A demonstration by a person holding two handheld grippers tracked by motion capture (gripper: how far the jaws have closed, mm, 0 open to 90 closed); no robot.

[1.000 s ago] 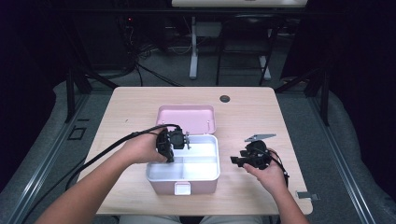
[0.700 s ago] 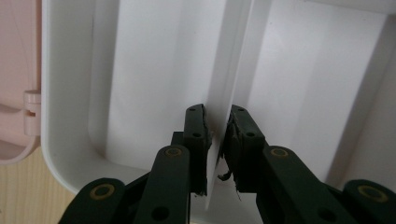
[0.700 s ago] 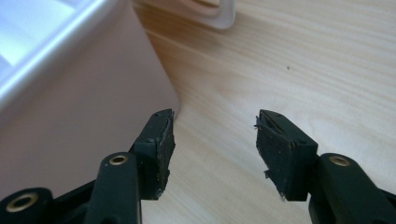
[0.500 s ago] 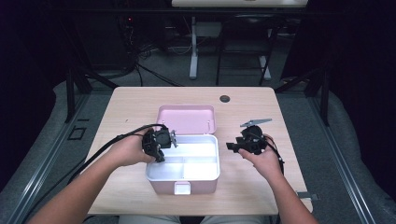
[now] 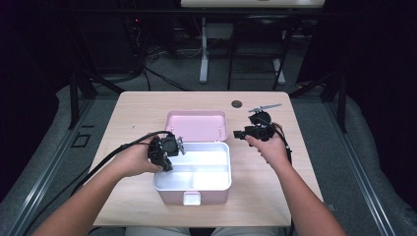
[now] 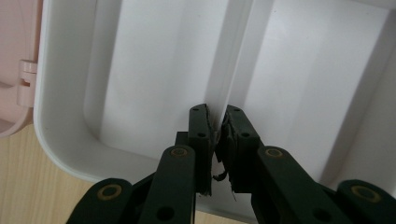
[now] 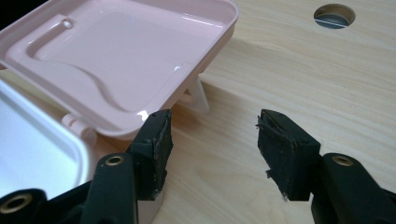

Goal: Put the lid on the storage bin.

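Observation:
An open pink box stands mid-table, its lid point(image 5: 196, 125) laid back flat and its white inner tray point(image 5: 211, 160) split by a divider point(image 6: 224, 70). My left gripper point(image 5: 168, 161) reaches in over the tray's left rim. Its jaws have just been closing and now pinch the divider's near end, as the left gripper view shows point(image 6: 215, 126). My right gripper point(image 5: 240, 133) hovers open just right of the lid's right corner point(image 7: 219, 28), nothing between its pads point(image 7: 212, 140).
A round cable hole point(image 5: 237, 103) sits in the wooden tabletop point(image 5: 137, 113) behind the right gripper. A white latch point(image 5: 192, 198) is on the box's front wall. The left gripper's cable point(image 5: 113, 155) trails off the table's left edge.
The right hand has risen and moved away from the front edge, toward the lid's right corner. The left gripper has shifted slightly left on the tray.

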